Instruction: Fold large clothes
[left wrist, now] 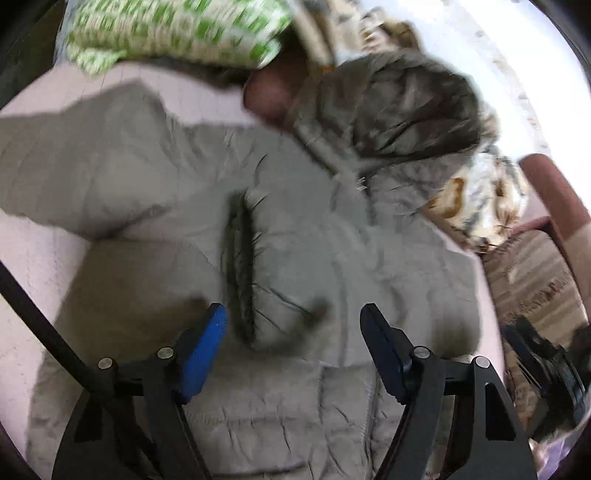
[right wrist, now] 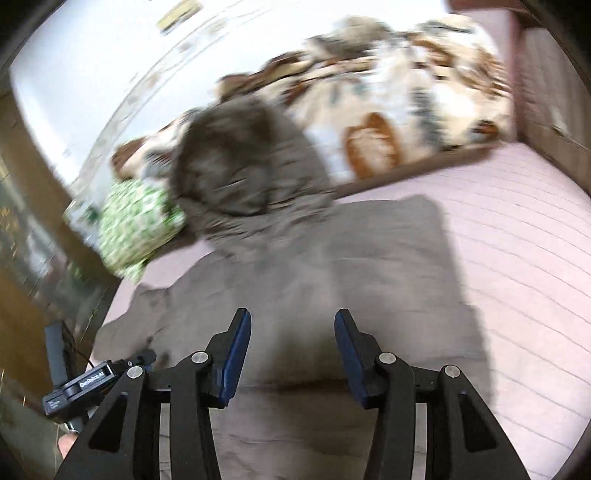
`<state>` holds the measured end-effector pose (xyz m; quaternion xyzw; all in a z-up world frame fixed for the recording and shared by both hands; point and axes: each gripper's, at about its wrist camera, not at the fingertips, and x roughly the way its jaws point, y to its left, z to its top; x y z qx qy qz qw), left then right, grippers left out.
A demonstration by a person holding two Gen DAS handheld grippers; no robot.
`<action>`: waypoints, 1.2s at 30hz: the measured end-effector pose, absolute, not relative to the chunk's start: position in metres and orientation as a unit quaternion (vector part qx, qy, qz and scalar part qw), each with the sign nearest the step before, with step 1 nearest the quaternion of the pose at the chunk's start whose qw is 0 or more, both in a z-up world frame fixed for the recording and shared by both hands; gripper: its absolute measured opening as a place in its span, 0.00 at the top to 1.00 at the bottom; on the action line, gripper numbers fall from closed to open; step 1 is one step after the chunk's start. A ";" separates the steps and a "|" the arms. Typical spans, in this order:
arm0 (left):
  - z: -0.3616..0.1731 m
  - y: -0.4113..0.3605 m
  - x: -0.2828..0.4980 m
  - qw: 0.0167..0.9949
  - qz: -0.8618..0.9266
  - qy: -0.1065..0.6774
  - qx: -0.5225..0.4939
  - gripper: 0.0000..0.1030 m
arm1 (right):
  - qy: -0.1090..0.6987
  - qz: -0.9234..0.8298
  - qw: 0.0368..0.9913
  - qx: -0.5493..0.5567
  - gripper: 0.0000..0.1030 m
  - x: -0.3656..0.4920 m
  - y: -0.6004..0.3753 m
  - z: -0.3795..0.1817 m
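Observation:
A large grey puffy jacket (left wrist: 177,206) lies spread on a pink bed (left wrist: 33,266), with a dark pocket slit (left wrist: 240,266) and a fur-lined hood (left wrist: 402,110) at the far end. My left gripper (left wrist: 293,317) is open and empty just above the jacket's body, near the pocket. In the right wrist view the jacket (right wrist: 332,258) and its hood (right wrist: 236,162) lie ahead. My right gripper (right wrist: 293,321) is open and empty above the jacket's lower part. The left gripper's body shows at the lower left (right wrist: 85,384). Both views are blurred.
A green-and-white patterned pillow (left wrist: 177,29) lies at the head of the bed, also in the right wrist view (right wrist: 136,221). A cream and brown floral quilt (right wrist: 406,92) is heaped behind the hood. Bare pink bedsheet (right wrist: 517,258) lies right of the jacket. A brown bed frame (left wrist: 554,192) stands at right.

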<state>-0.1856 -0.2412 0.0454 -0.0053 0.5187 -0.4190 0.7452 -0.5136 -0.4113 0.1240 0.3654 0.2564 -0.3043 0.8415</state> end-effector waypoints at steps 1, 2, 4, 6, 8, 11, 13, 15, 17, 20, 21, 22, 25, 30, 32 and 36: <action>0.040 -0.244 -0.183 0.742 -0.417 0.525 -0.009 0.38 | 0.252 -0.312 0.836 0.376 0.50 -0.521 -0.420 0.122; 0.035 -0.248 -0.180 0.735 -0.420 0.533 -0.016 0.43 | 0.248 -0.316 0.831 0.384 0.50 -0.528 -0.428 0.119; 0.033 -0.255 -0.178 0.742 -0.419 0.523 -0.013 0.67 | 0.240 -0.336 0.817 0.404 0.50 -0.541 -0.444 0.111; 0.037 -0.259 -0.175 0.757 -0.414 0.505 0.000 0.71 | 0.240 -0.354 0.807 0.407 0.50 -0.549 -0.456 0.104; 0.040 -0.264 -0.170 0.775 -0.400 0.490 0.018 0.71 | 0.249 -0.372 0.800 0.400 0.50 -0.551 -0.463 0.099; 0.036 -0.272 -0.164 0.784 -0.389 0.482 0.038 0.71 | 0.265 -0.375 0.799 0.388 0.50 -0.545 -0.472 0.089; 0.032 -0.276 -0.165 0.787 -0.382 0.482 0.048 0.71 | 0.279 -0.373 0.800 0.377 0.50 -0.537 -0.473 0.082; 0.031 -0.279 -0.169 0.792 -0.375 0.478 0.070 0.68 | 0.307 -0.378 0.798 0.354 0.50 -0.525 -0.473 0.075; 0.032 -0.279 -0.170 0.798 -0.367 0.471 0.084 0.63 | 0.344 -0.383 0.789 0.337 0.50 -0.514 -0.474 0.063; 0.031 -0.276 -0.170 0.804 -0.355 0.466 0.099 0.56 | 0.390 -0.382 0.766 0.340 0.50 -0.505 -0.480 0.037; 0.033 -0.274 -0.169 0.804 -0.357 0.466 0.095 0.56 | 0.392 -0.382 0.764 0.342 0.50 -0.505 -0.481 0.034; 0.036 -0.272 -0.168 0.805 -0.358 0.465 0.089 0.56 | 0.390 -0.384 0.763 0.343 0.50 -0.506 -0.480 0.037; 0.054 -0.261 -0.169 0.822 -0.351 0.443 0.075 0.56 | 0.370 -0.389 0.772 0.340 0.50 -0.511 -0.477 0.058; 0.089 -0.246 -0.179 0.857 -0.351 0.374 0.058 0.53 | 0.318 -0.385 0.814 0.296 0.50 -0.505 -0.454 0.098; 0.089 -0.251 -0.184 0.850 -0.370 0.369 0.066 0.48 | 0.314 -0.367 0.826 0.291 0.50 -0.496 -0.447 0.101; 0.067 -0.270 -0.189 0.823 -0.388 0.402 0.105 0.48 | 0.341 -0.348 0.823 0.292 0.50 -0.477 -0.444 0.087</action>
